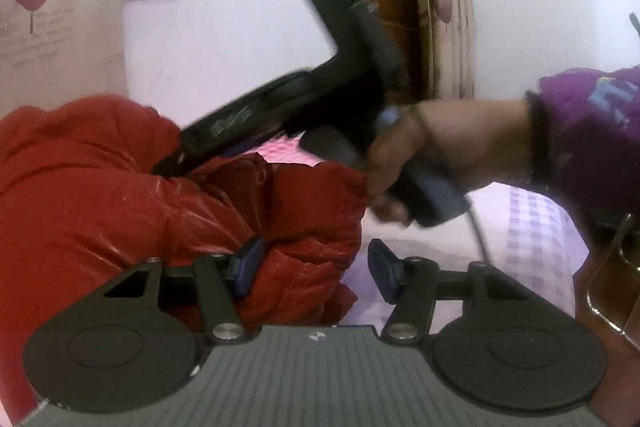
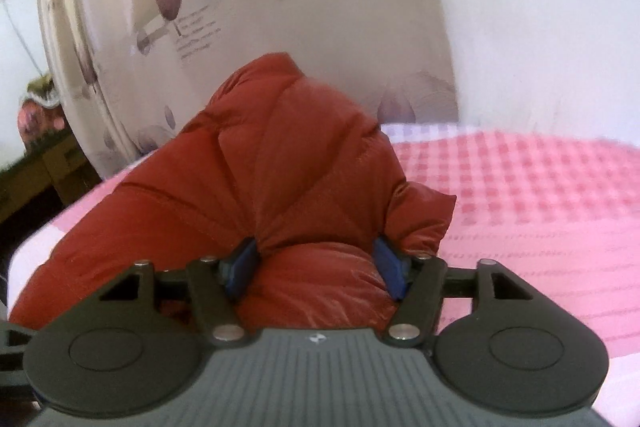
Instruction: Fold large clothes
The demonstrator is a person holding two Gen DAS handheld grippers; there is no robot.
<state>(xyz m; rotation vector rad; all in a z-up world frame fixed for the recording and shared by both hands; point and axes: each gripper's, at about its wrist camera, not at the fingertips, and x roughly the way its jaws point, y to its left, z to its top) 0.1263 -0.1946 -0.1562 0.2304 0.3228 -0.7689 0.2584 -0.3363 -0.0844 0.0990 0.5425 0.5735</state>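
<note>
Jacket (image 2: pixel 256 187): a red puffy one, heaped on the bed (image 2: pixel 540 195), toward its left edge near the headboard (image 2: pixel 248 7); part of it stands up in a peak, the rest slumps down toward the near edge

Right gripper (image 2: pixel 316 267): jaws set wide around a fat roll of the jacket, blue pads (image 2: pixel 390 267) pressing into the fabric on both sides; I'd call that a hold, though the padding is so thick the jaws are far from shut

Left gripper (image 1: pixel 316 271): spread open; its left pad (image 1: pixel 248 263) touches the jacket's edge, the right pad has only the bed sheet behind it, so it grips nothing

Hand (image 1: pixel 408 155): the person's right hand, wrapped round the right gripper's handle above the jacket

Handling: soft, light, bulky, and the shell looks glossy, so likely slippery; it should spring back when let go

Where to hold: a seam, hem or cuff looks safer to me than a puffed panel, which could squirm out of the pads

Risk: the fold puffing open once released
</note>
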